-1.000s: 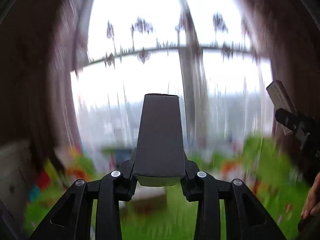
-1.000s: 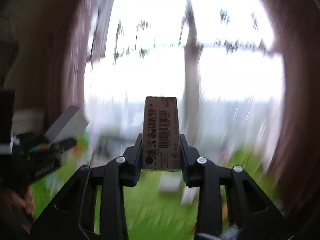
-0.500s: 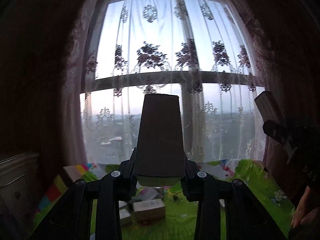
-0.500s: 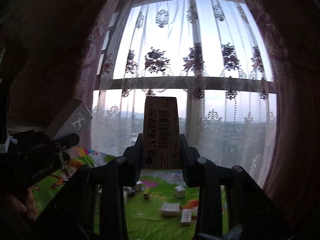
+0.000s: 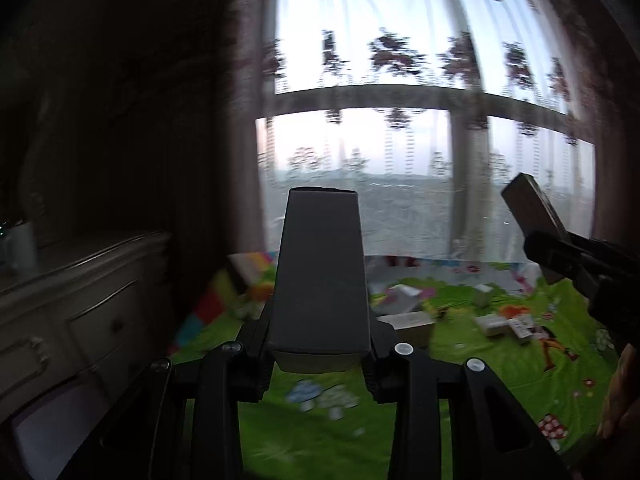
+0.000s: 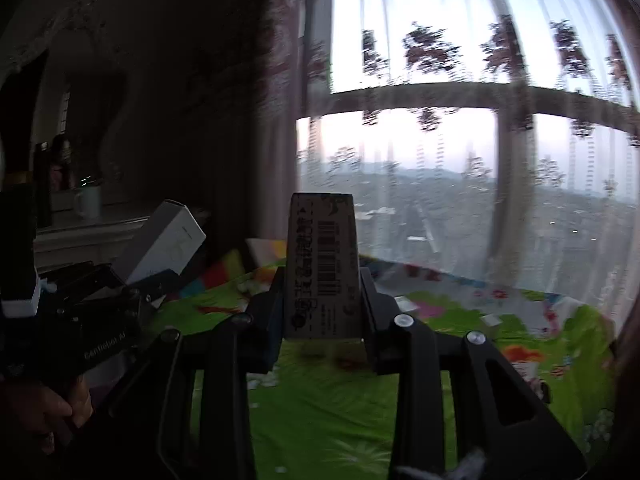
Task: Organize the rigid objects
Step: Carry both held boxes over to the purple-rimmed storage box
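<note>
- My left tool (image 5: pixel 320 336) is pinching a grey box (image 5: pixel 320 276) that stands upright between its fingers, held above the mat.
- My right tool (image 6: pixel 320 304) is clamped on a brown box (image 6: pixel 322 264) with a barcode facing the camera, also upright and off the surface.
- In the left view the right tool comes in from the right edge with its box tilted; in the right view the left tool sits at the left edge, a hand (image 6: pixel 44 412) gripping its handle.
- Below both lies a green play mat (image 5: pixel 480 392) with cartoon prints and coloured blocks at its far left.
- Several small boxes (image 5: pixel 504 326) lie scattered on the mat, well apart from what I hold; blur hides their details.
- Beyond is a large window (image 5: pixel 400 152) behind a sheer flowered curtain (image 6: pixel 440 48).
- To the left stands a pale dresser (image 5: pixel 80 300) with drawers and a white mug (image 6: pixel 89 202) on top.
- The room is dim.
</note>
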